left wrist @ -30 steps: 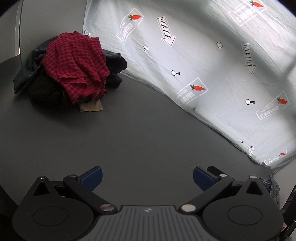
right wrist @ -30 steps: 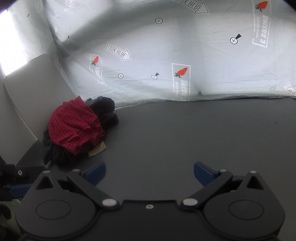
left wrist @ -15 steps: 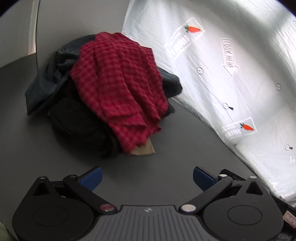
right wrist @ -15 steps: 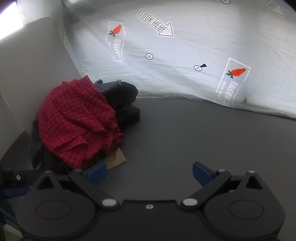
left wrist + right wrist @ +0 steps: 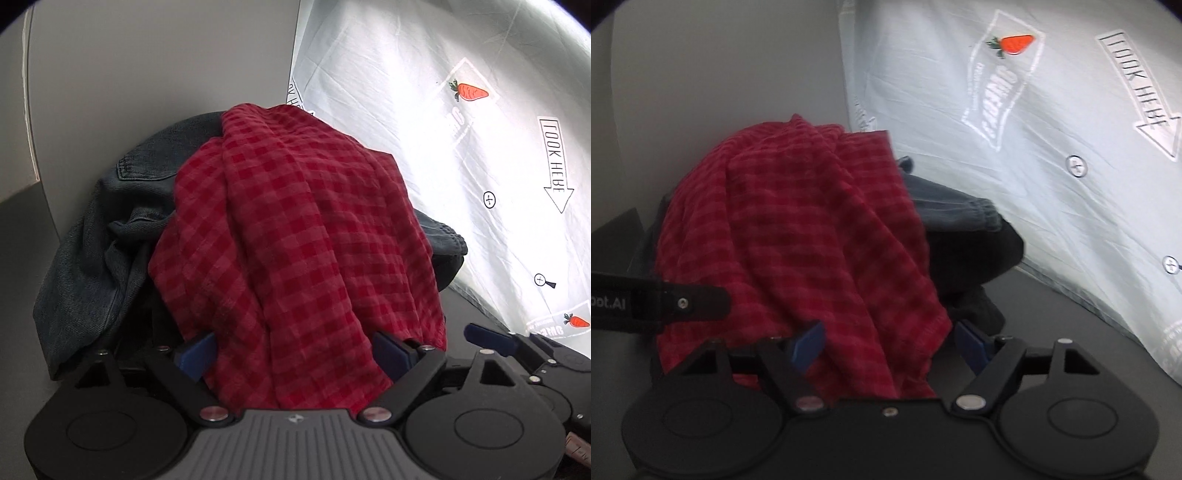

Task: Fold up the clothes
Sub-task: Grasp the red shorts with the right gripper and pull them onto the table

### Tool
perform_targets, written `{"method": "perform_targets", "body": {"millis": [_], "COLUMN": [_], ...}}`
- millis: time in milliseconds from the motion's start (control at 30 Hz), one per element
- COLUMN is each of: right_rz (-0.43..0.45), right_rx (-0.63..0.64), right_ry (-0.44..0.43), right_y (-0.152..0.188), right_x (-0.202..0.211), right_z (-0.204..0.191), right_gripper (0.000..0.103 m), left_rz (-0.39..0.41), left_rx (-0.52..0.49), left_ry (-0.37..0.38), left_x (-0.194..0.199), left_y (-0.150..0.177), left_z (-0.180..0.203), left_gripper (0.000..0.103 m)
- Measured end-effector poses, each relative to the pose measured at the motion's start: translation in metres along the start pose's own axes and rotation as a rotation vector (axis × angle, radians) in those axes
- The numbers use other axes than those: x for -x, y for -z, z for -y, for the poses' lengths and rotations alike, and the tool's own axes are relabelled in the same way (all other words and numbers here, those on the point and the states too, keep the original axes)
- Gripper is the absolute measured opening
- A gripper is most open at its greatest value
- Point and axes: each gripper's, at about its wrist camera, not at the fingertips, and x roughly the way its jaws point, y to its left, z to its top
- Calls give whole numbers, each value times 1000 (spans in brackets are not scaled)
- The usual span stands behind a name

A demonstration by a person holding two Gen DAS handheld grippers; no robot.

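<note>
Left gripper and right gripper — both jaws wide but closing — each straddle the red checked cloth. It drapes a dark clothes pile on the grey table.

Both tongs have reached the red checked cloth, jaws closing around it.

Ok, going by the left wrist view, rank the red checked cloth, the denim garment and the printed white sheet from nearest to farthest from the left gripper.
1. Red checked cloth: between the closing jaws of the left gripper.
2. Denim garment: behind it, to the left.
3. Printed white sheet: backdrop at right.
</note>
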Motion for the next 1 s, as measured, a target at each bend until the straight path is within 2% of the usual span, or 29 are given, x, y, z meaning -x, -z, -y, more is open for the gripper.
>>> {"method": "perform_targets", "body": {"millis": [33,67,133,167,200,333,533,633,733,800,867,933,1000], "right_rz": [9,20,53,78,104,188,295,330,325,297,212,34,-131], "right_rx": [22,54,111,127,143,133,89,65,48,32,10,-21,-33], "right_ry": [-36,-48,-40,-21,-2,88,277,378,481,563,642,669,706], "right_y": [1,3,9,11,14,24,62,106,162,208,259,312,362], "right_x": [-7,-13,-15,-10,-4,43,156,230,304,355,397,419,433], "right_z": [-5,-10,-21,-25,-30,-25,16,46,70,89,111,136,150], "right_gripper": [74,51,27,10,2,3,2,2,2,3,3,5,14], "left_rz": [0,-1,-27,-41,-41,2,47,59,25,-11,-74,-172,-272], "left_rx": [10,20,53,68,67,8,-91,-174,-240,-294,-336,-343,-352], "left_ry": [-6,-12,-19,-18,-18,-25,118,167,229,278,304,322,352], "left_x": [-2,-3,-6,-6,-3,23,81,118,154,174,187,189,187], "left_y": [0,0,0,1,3,13,56,100,157,199,242,282,319], "left_z": [0,0,0,0,3,30,103,150,192,217,240,260,278], "left_gripper": [78,75,62,58,51,16,13,13,14,16,21,29,32]}}
